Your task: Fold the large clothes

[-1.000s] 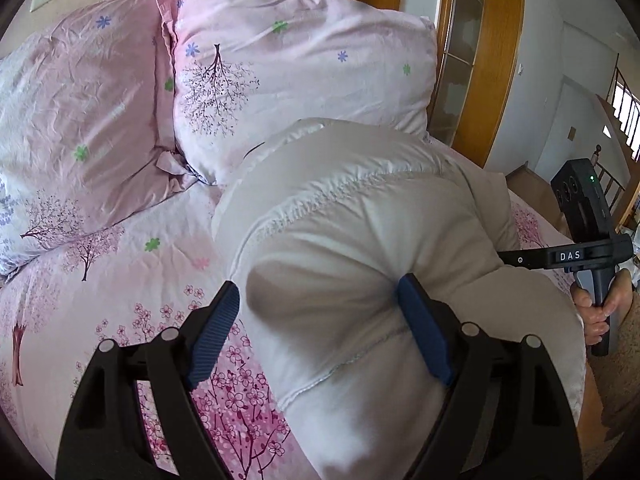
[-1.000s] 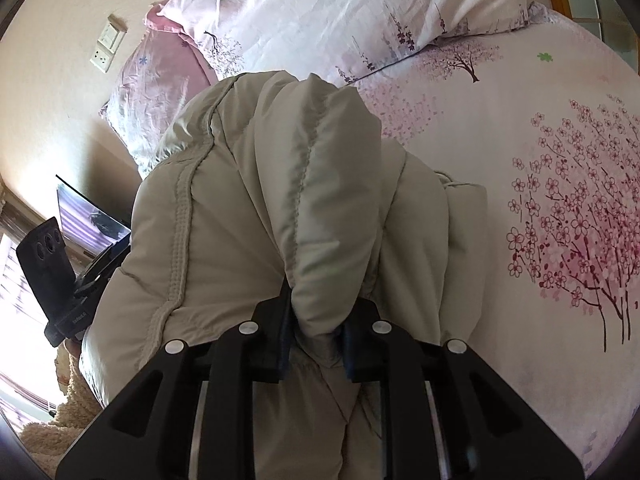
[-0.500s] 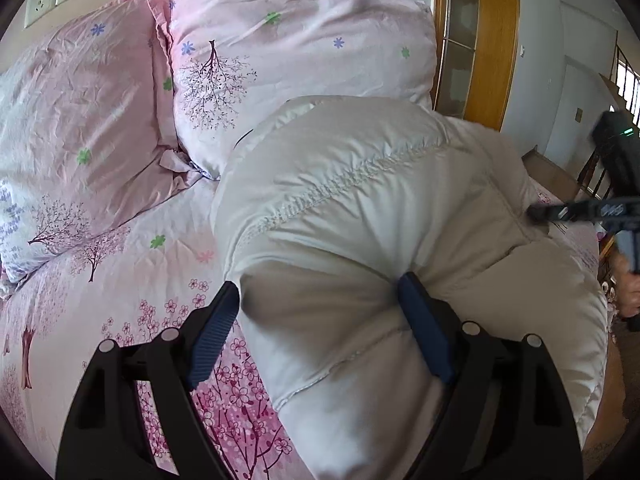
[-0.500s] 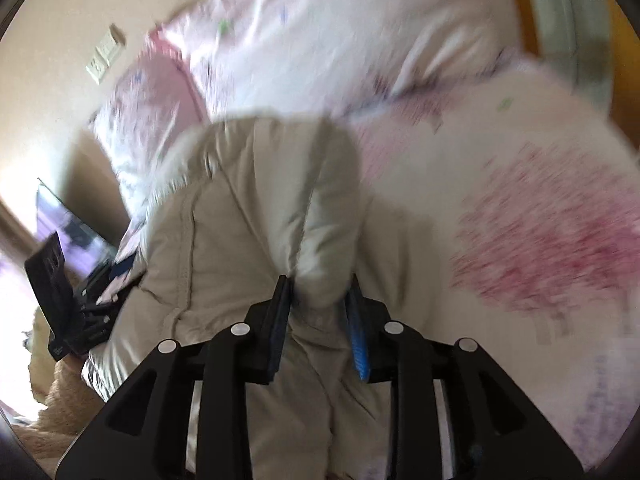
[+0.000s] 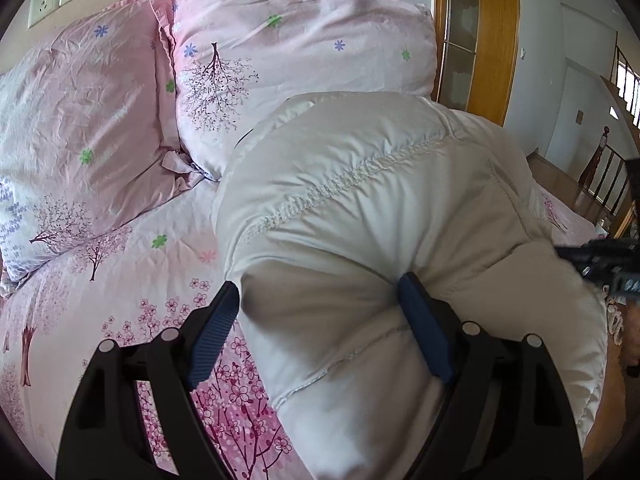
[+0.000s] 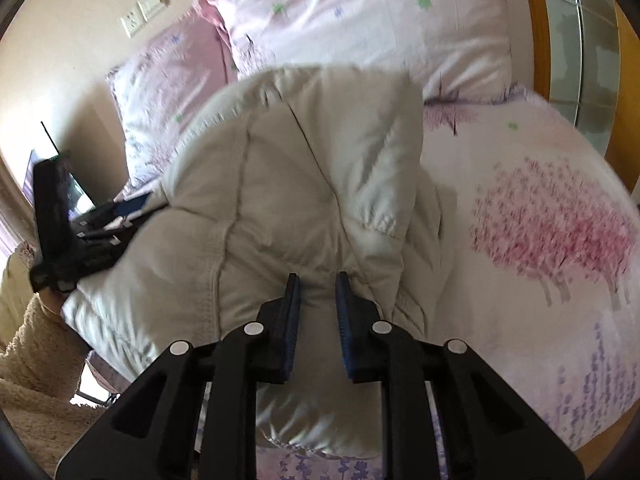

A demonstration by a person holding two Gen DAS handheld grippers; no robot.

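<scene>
Cream padded jacket (image 5: 380, 216) lies bunched and partly folded on the bed (image 5: 120, 300), its top end against the pillows (image 5: 280, 52), its lower end at the near bed edge

Left gripper (image 5: 320, 320): fingers spread wide, one blue pad on each side of a thick roll of the jacket; the right pad presses into the fabric, the left pad sits at the roll's edge. Straddling the bulk, not pinching it

Right gripper (image 6: 316, 312): fingers (image 6: 290, 320) narrowly parted, jacket directly ahead and beneath. No fabric visibly clamped between the pads; view is motion-blurred, so light contact cannot be ruled out

Key relation: jacket's long axis runs from the grippers toward the pillows, roughly along both finger directions. Left gripper is at the jacket's left flank, right gripper at the near end, above the folded top layer (image 6: 360, 152)

Judgement: the left gripper has the closer purchase for pressing or flattening the next fold
</scene>
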